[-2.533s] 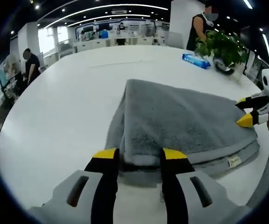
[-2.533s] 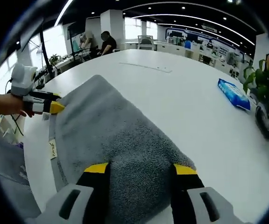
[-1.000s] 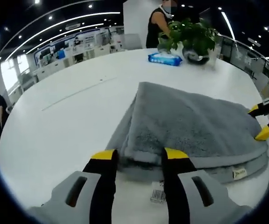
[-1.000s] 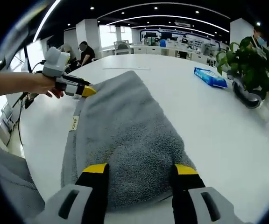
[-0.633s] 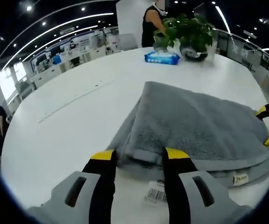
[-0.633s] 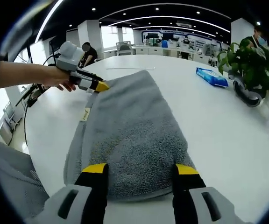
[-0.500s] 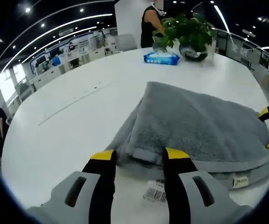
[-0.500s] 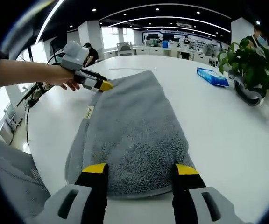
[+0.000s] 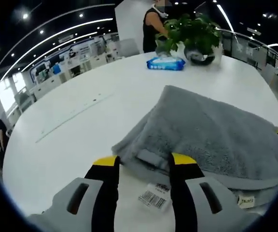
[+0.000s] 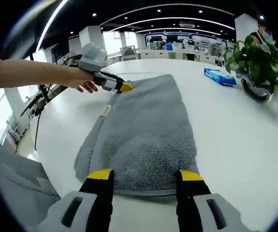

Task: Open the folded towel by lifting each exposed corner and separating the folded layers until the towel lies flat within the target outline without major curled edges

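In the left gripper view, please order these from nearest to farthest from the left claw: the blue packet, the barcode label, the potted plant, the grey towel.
1. Barcode label: on the table between the left claw jaws.
2. Grey towel: just ahead, its near corner at the jaw tips.
3. Blue packet: far across the table.
4. Potted plant: slightly beyond the packet, to its right.

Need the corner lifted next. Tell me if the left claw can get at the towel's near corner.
Probably yes: the left claw stands open right at the towel corner, nothing between; only a barcode tag lies beneath.
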The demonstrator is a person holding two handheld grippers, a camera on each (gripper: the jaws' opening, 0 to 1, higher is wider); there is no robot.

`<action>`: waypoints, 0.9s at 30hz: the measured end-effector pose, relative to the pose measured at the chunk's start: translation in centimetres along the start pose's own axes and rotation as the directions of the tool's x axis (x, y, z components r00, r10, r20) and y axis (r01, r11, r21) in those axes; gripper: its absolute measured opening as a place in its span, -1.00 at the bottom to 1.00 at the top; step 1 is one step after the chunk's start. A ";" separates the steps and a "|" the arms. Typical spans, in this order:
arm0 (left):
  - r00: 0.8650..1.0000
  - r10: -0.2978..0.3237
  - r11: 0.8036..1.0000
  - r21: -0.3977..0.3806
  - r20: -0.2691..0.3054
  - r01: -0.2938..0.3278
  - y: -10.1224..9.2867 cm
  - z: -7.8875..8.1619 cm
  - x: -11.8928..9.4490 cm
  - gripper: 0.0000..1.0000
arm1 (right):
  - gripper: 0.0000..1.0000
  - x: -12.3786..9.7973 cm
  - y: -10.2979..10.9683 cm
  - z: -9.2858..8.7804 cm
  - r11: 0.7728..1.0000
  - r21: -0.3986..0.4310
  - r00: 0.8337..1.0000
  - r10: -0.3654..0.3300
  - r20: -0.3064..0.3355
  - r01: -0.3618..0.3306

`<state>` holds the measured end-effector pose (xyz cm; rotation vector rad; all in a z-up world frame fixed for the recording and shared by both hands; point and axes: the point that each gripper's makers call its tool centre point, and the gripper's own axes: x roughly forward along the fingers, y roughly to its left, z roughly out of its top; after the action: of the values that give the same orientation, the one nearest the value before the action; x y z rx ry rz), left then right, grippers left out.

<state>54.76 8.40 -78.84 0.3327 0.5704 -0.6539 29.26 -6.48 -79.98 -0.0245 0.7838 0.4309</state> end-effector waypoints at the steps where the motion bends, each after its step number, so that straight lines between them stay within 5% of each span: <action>1: 1.000 -0.004 1.000 0.003 0.000 0.004 0.0 0.2 0.2 -0.20 | -0.01 0.0 0.1 0.0 1.000 0.004 1.000 0.002 0.003 -0.002; 6: 1.000 -0.029 1.000 0.008 0.001 0.029 -0.2 1.0 1.3 -0.19 | -0.04 -0.2 0.8 0.0 0.998 0.053 1.000 0.016 0.022 -0.018; 27: 0.999 -0.041 0.999 0.007 -0.012 0.041 -0.3 2.1 3.1 -0.13 | -0.02 -0.1 2.0 -0.3 0.999 -0.006 0.999 0.037 0.013 -0.037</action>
<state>57.43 5.73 -79.05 0.3329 0.5873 -0.6941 28.25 -4.74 -79.83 -0.0125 0.7709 0.4678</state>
